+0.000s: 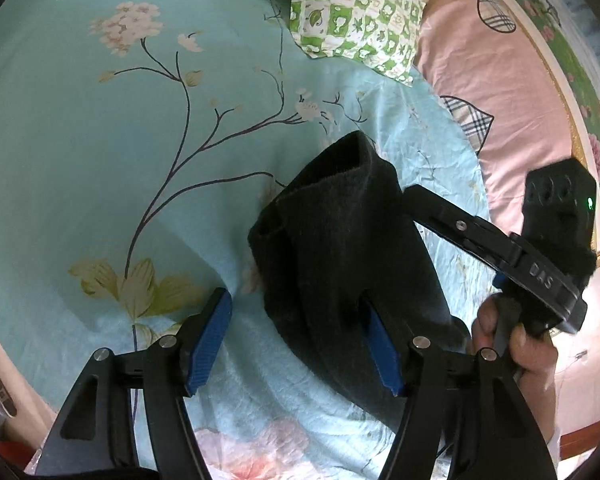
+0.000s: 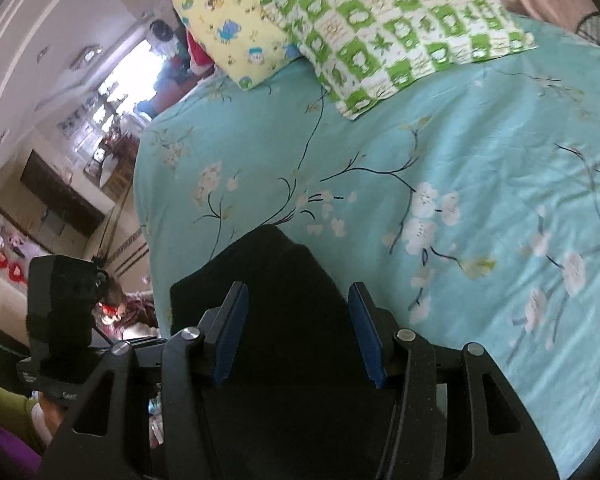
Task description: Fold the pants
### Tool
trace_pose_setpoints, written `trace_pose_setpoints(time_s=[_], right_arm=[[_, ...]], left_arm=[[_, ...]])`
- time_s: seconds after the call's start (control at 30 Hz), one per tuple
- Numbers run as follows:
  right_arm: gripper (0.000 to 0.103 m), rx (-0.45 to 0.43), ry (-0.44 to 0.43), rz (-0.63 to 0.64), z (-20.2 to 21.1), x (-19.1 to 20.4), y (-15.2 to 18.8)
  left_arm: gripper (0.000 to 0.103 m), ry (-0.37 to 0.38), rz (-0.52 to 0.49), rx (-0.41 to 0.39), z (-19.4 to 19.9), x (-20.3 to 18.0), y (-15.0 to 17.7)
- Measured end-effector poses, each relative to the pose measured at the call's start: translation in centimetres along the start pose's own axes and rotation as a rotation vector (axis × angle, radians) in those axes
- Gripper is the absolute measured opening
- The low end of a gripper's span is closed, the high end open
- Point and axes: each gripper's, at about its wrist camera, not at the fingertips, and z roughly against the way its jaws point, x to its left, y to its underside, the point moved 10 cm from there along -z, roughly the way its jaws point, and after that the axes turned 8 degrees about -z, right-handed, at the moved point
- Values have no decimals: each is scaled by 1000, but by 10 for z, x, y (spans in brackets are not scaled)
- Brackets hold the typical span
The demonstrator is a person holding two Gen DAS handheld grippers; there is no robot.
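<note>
The black pants (image 1: pixel 340 248) lie on a bed, on a turquoise sheet (image 1: pixel 100 160) printed with blossom branches. No container shows in either view. In the left wrist view the pants form a folded, narrow bundle whose long axis runs from the lower right up toward the middle of the picture, the far end pointing at a green-and-white checked pillow (image 1: pixel 360 12) at the head of the bed. A yellow pillow (image 2: pixel 228 12) with cartoon figures lies partly under the green one.

The left hand-held gripper (image 1: pixel 296 344) has its jaws spread wide; its left blue pad rests over bare sheet, its right pad is at the edge of the pants, and no cloth is pinched between them. The right hand-held gripper (image 2: pixel 296 336) stands with jaws apart above the dark cloth, which fills the gap behind the pads; whether they press on it I cannot tell.

In the left wrist view the right gripper's body bears raised letters reading "DAS", and a hand (image 1: pixel 516 352) grips its handle.
</note>
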Motion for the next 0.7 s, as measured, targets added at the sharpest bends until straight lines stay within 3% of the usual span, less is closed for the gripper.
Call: trace_pose_setpoints(time_s=[0.27,0.37,0.43,0.53,0.7], right_arm=[[53,144,-14,57,-36,3,-8],[38,156,-13,62,-40,3,-10],[31,142,-2,72,-38,6,-10],[26,99,-39,47,-24,10,-7],[22,13,-71,11,2,17,-3]], left_arm=[[65,-23,-20,3,-6,-2,-4],[51,-87,-61,2,-9,-2,-8],[36,-100,-74,-3,-11,-3,-9],[25,-91,-79,-6,-12,-8,-11],[18,-64,-102,-35,4,-25,-12]])
